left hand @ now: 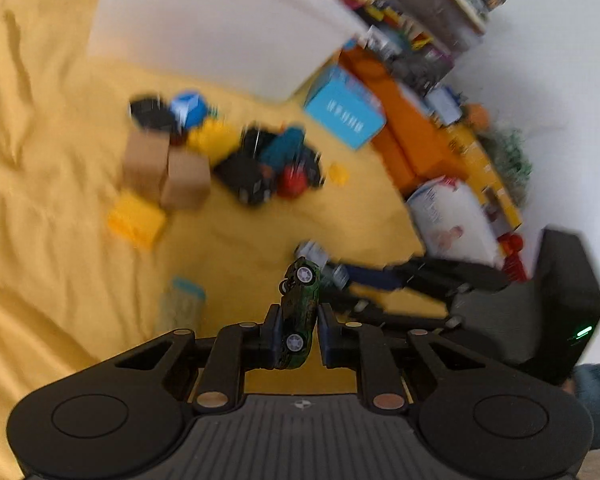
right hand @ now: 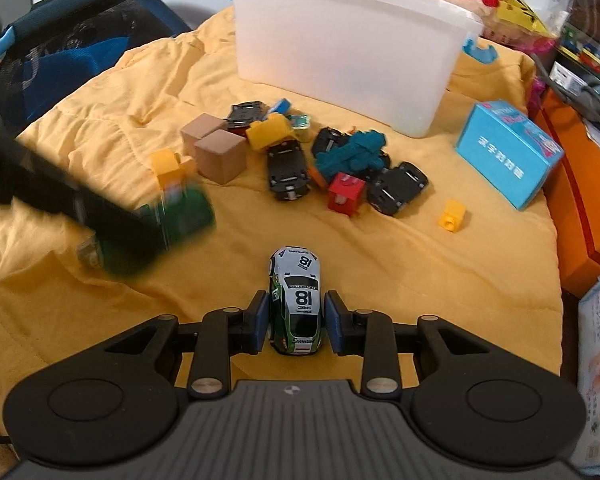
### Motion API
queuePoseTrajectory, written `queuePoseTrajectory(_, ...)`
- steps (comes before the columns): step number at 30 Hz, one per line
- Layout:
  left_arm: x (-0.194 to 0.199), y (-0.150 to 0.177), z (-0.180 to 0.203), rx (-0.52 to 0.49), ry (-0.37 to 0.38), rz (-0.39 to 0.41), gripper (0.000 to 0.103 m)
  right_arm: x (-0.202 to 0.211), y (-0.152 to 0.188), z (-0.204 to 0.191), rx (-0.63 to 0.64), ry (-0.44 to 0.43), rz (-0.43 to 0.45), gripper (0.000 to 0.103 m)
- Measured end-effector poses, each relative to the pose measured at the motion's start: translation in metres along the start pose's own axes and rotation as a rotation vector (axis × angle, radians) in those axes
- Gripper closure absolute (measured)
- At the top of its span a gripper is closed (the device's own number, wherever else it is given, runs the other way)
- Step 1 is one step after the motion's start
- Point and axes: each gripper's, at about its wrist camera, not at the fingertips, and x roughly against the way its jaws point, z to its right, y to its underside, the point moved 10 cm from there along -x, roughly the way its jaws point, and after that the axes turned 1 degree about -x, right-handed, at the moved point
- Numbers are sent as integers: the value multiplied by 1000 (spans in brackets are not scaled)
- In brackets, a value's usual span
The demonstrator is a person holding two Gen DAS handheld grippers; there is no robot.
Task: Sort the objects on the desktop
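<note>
Jaws of left gripper [left hand: 298, 332] clamped on a green toy car [left hand: 298, 312], turned on its side, wheels showing (view blurred). Right gripper [right hand: 298, 322] pinches a white-and-green toy car [right hand: 297, 300] numbered 18, nose pointing away, over the yellow blanket [right hand: 380, 256]. Beyond: a pile of toys [right hand: 324, 164] before the white plastic bin [right hand: 340, 48]; blue box [right hand: 508, 152] to the right.

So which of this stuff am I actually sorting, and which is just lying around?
For the job:
- green toy car in the left tool
- number 18 car in the right tool
- toy pile
- wooden cubes
- white bin

Lying about:
- blue carton
- orange box
- dark bag
</note>
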Motion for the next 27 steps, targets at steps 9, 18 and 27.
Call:
queuePoseTrajectory(9,18,-7,3,-334,-378,97,49,9,2,4,6,39,18,69)
queuePoseTrajectory(18,-13,13,20,-556,-520,19,45,7,2,2,27,25,30,60)
queuePoseTrajectory(27,-15,10,17,-447,-449,50,70,2,7,-1,37,-52,7,71)
